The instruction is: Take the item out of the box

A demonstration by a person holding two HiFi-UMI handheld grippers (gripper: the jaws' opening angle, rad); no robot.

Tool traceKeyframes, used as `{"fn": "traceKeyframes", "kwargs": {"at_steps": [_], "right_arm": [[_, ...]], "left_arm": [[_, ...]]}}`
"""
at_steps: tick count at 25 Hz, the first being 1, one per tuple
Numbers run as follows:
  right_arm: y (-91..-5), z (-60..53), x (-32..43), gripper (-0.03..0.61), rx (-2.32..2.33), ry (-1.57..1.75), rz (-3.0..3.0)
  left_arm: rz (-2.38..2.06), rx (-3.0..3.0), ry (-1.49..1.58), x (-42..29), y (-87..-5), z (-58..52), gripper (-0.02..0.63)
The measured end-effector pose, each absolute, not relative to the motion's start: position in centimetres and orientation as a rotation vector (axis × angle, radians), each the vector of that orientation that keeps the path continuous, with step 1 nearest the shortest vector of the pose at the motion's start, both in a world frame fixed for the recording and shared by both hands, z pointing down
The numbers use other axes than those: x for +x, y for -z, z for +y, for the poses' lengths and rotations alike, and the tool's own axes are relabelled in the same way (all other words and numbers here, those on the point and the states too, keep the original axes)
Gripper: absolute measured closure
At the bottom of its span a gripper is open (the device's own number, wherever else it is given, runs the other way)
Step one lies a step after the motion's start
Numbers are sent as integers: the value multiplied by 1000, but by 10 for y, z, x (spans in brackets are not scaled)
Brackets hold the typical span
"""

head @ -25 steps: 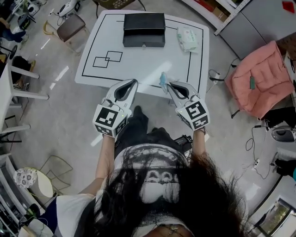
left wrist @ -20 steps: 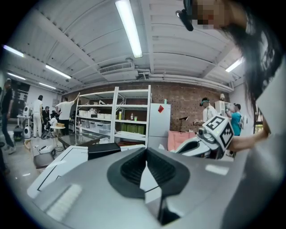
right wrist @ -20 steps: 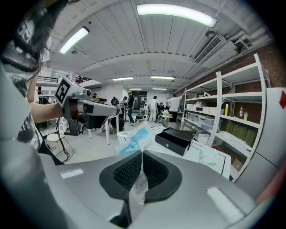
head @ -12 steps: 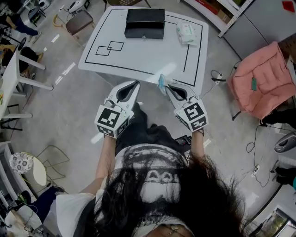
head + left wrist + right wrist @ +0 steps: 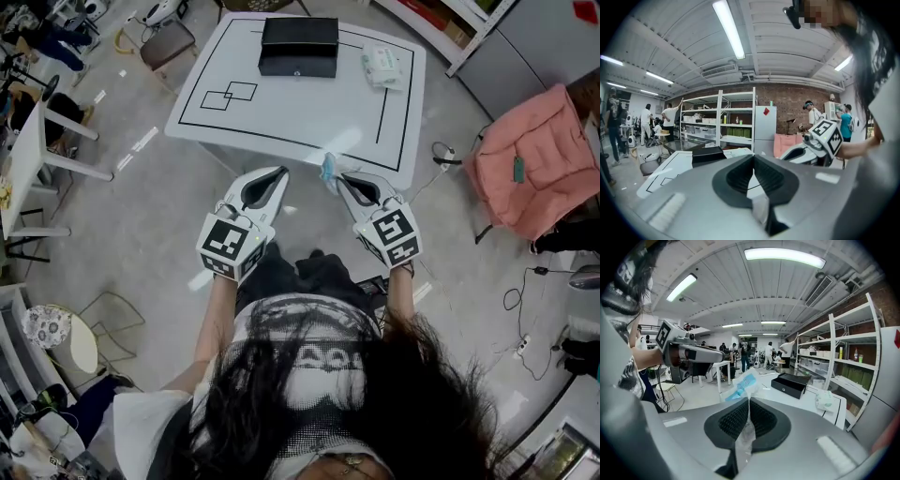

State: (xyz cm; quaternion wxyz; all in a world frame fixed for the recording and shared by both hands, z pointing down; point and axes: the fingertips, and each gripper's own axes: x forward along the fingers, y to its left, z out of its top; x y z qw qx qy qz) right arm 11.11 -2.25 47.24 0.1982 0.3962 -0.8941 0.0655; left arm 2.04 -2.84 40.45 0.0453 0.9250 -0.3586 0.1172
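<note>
We hold both grippers out low in front of us, side by side, at the near edge of the table [image 5: 300, 112]. The left gripper [image 5: 753, 157] has its jaws pressed together with nothing in them. The right gripper [image 5: 748, 401] has its jaws squeezed tight on a thin see-through packet [image 5: 743, 385] with blue on it, and the packet sticks up past the tips, just at the table's near edge.

The black box [image 5: 299, 47] sits at the far edge of the table, well apart from the packet. A white pack of wipes [image 5: 382, 67] lies at the table's far right corner (just beside the box). A pink coat [image 5: 520, 159] hangs over a seat off to the right of the table. Nothing stands between the grippers and the table.

A second ago the gripper tips reached over the table's near edge. Now they sit a little back from it, and the right jaws still pinch the packet the same way.
</note>
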Motion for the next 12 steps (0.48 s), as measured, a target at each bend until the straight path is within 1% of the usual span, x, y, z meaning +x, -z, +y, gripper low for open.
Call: {"fn": "traceKeyframes", "kwargs": {"at_steps": [12], "right_arm": [[-463, -34, 65, 568, 1164, -192, -2484]], "left_arm": [[-1082, 2821, -337, -39, -399, -35, 614]]}}
